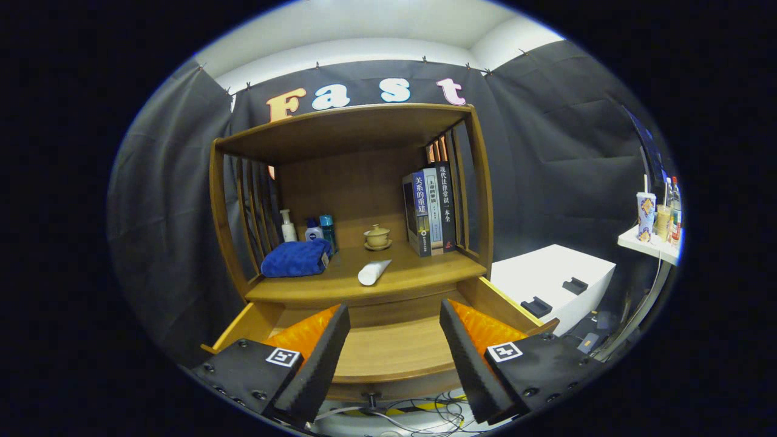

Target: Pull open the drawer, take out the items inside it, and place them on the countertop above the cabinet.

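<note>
The wooden pull-out drawer (388,352) stands open just ahead of the gripper (394,328), its bare floor showing between the spread, empty fingers. Beyond them a white squeeze tube (374,272) lies on the wooden countertop (419,274); it looks light, soft and a little slippery, best pinched across its middle. A folded blue towel (296,258) sits further left.

drawer (388,349) interior: front corners covered by the spread fingers (315,358) of the gripper (394,358); contents there cannot be told
drawer knob (369,397): partly seen below the front panel
bottles (306,229) behind blue towel (296,258): lower parts hidden
items on side shelf (658,246): too small (cups, bottles?)
</note>
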The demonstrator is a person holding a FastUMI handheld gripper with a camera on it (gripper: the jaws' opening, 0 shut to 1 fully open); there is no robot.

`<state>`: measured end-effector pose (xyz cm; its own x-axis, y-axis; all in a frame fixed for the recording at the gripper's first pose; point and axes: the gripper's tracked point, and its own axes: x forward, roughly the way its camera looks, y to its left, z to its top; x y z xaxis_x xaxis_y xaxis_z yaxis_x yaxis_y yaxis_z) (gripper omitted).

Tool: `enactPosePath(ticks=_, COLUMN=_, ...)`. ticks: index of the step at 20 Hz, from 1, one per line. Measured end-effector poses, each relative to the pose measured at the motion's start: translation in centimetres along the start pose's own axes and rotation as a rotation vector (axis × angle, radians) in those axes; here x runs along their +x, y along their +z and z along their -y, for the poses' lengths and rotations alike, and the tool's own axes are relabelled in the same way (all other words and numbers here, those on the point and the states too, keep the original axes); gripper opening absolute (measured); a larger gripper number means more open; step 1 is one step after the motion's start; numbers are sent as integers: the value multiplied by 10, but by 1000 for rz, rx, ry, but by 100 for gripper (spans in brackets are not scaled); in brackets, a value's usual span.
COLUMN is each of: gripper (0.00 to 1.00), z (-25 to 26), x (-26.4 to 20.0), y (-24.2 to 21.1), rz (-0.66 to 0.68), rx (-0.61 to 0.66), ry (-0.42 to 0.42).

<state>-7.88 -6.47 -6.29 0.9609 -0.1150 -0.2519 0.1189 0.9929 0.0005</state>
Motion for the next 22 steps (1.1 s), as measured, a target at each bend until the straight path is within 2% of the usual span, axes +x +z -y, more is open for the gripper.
enactPosePath(ticks=6, gripper=98, z=4, x=-21, y=-47, rz=13, rx=7, ry=-2)
enactPosePath(ticks=12, gripper=98, z=6, x=-20, y=-97, rz=-42, rx=1, ry=9)
enactPosePath(ticks=22, gripper=98, z=9, x=1, y=-131, rz=-109, rx=-68, ry=30)
